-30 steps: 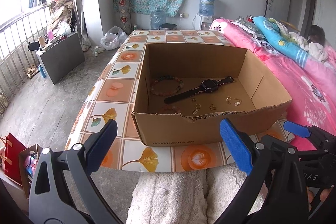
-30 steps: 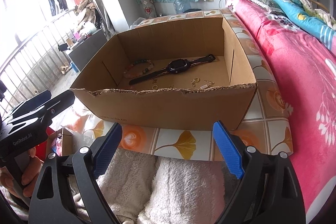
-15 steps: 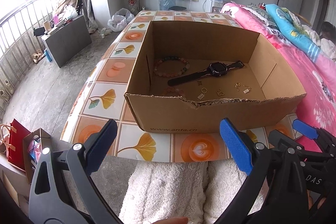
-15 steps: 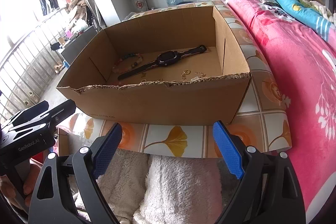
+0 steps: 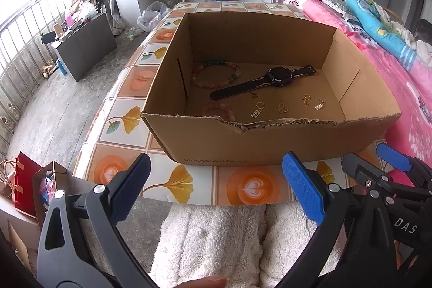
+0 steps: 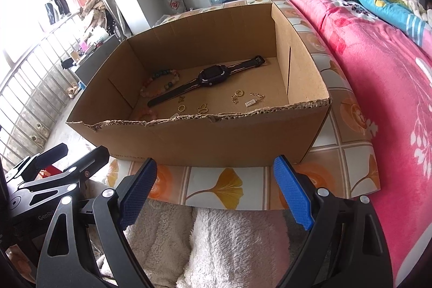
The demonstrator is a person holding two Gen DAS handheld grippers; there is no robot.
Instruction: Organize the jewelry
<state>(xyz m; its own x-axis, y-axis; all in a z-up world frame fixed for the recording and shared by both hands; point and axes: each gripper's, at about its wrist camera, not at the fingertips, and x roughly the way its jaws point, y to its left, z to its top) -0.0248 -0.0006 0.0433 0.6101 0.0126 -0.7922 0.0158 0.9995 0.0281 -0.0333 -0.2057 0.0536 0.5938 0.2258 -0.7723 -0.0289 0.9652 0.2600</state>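
Cardboard box (image 5: 270,145) on patterned table (image 5: 172,180) beside pink bed (image 6: 378,88)

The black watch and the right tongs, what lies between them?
In the right wrist view, small gold pieces, then the cardboard box front wall, lie between watch and right tongs.

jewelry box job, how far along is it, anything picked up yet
Nothing looks sorted yet. The black watch, two bead bracelets and the small gold pieces all lie loose on the floor of the cardboard box. Nothing is in hand: the left gripper and right gripper are both open and empty, short of the box's near wall. All the picking and arranging is left.
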